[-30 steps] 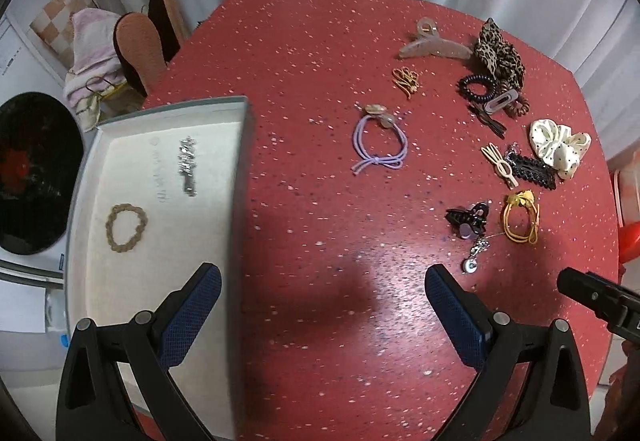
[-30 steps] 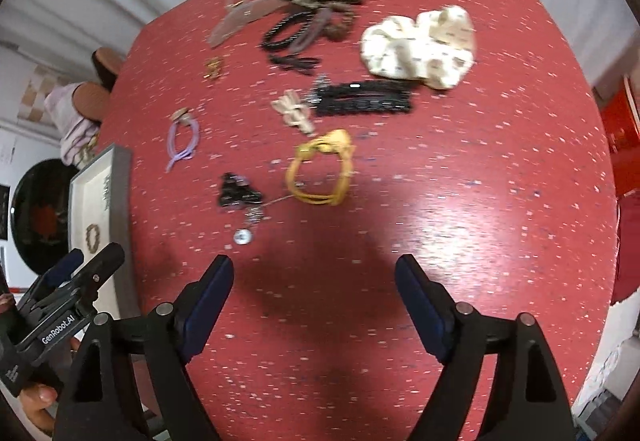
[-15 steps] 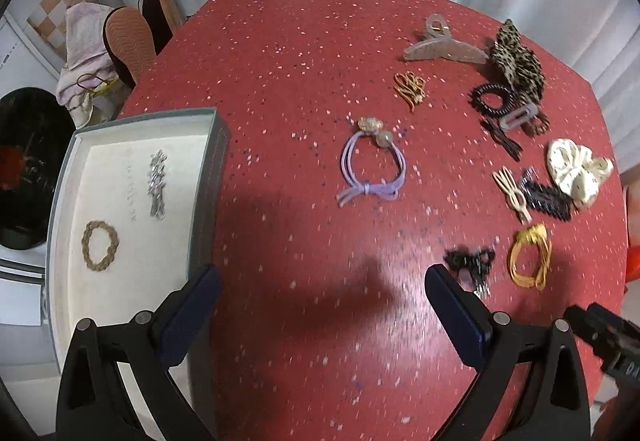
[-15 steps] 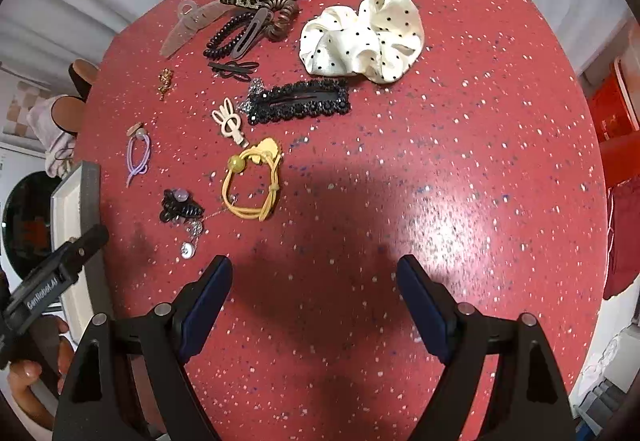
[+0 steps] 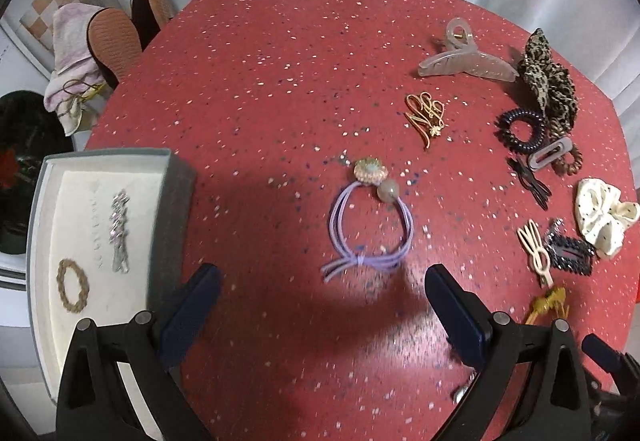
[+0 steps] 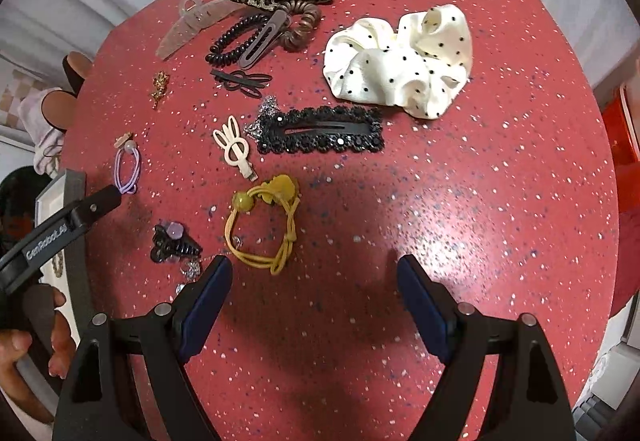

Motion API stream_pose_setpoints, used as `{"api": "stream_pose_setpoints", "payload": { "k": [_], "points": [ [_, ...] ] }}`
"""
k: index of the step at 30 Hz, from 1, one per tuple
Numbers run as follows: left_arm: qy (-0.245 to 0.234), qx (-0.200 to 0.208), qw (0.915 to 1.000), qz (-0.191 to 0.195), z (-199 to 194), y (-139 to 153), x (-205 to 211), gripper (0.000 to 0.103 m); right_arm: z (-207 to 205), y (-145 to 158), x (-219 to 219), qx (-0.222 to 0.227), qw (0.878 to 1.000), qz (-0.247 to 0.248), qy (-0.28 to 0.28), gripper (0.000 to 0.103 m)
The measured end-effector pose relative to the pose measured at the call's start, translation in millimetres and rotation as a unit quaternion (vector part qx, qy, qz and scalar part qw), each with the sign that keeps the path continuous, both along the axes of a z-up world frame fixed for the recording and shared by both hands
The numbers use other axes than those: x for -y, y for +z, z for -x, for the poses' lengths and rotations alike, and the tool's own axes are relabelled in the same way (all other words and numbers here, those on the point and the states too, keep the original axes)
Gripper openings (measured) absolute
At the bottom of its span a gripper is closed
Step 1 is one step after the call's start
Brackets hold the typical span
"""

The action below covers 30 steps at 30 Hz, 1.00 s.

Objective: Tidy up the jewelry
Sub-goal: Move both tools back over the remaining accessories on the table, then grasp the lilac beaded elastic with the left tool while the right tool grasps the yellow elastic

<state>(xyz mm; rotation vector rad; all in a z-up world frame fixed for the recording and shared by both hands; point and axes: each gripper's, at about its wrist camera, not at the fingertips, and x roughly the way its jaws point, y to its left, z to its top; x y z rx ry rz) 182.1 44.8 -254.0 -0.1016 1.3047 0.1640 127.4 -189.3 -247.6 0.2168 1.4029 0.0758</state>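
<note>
Left wrist view: our left gripper (image 5: 320, 291) hangs with jaws spread wide and nothing between them, lined up on the purple hair tie (image 5: 370, 225) lying flat on the red table (image 5: 260, 81), just far of the fingertips. We judge the step in hand to be the approach to this tie; the next move calls for lowering the jaws astride its knotted near end and pinching the thin cords without sliding them.

Tray (image 5: 176, 177), near left: holds a rhinestone clip (image 5: 119, 231) and a braided beige band (image 5: 72, 291), lying apart; much liner stays bare.

Right wrist view: our right gripper (image 6: 314, 291) is likewise spread and empty, above bare table just near and right of the yellow hair tie (image 6: 264, 225). Loose stock far of it: black beaded clip (image 6: 320, 131), polka-dot scrunchie (image 6: 396, 61), cream rabbit clip (image 6: 234, 151).
</note>
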Motion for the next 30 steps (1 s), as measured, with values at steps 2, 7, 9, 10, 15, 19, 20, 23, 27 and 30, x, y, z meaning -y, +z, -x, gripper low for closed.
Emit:
{"api": "stream_pose_setpoints", "payload": {
  "k": [2,7,9,10,15,19,20,23,27,30],
  "points": [
    [-0.003,0.0,1.0,0.002,-8.5,-5.3,-0.8,0.102,-3.2,-2.0,-4.5,0.002,1.0,0.006,0.006,0.086],
    [-0.006,0.002,1.0,0.004,-24.4,-15.2,-0.4,0.102,-13.4,-9.0,-19.3,0.005,1.0,0.02,0.016,0.086],
    [-0.005,0.002,1.0,0.006,-29.4,-18.2,0.3,0.102,-16.6,-9.1,-25.1,0.011,0.999,0.028,0.024,0.086],
    [-0.005,0.002,1.0,0.006,-31.9,-19.5,0.2,0.102,-18.1,-9.3,-28.1,0.013,0.999,0.032,0.028,0.086],
    [-0.009,0.005,0.9999,0.003,-41.0,-24.2,3.9,0.102,-26.2,-9.5,-48.3,0.021,0.998,0.049,0.045,0.086],
    [-0.017,0.008,0.9998,0.006,-44.1,-23.3,8.7,0.098,-28.4,-12.7,-59.3,0.027,0.995,0.077,0.064,0.086],
    [-0.021,0.013,0.9996,0.014,-44.5,-22.0,9.5,0.093,-28.5,-13.3,-61.7,0.028,0.993,0.086,0.069,0.086],
    [-0.035,0.019,0.9991,0.014,-45.7,-15.3,23.5,0.079,-25.6,-14.8,-66.1,0.032,0.991,0.1,0.079,0.086],
    [-0.058,0.028,0.9978,0.013,-46.4,-7.2,43.0,0.047,-21.8,-12.9,-65.6,0.038,0.991,0.101,0.077,0.078],
    [-0.06,0.024,0.9977,0.018,-47.4,-4.1,48.0,0.033,-20.9,-11.9,-69.9,0.042,0.99,0.11,0.079,0.064]
  ]
}}
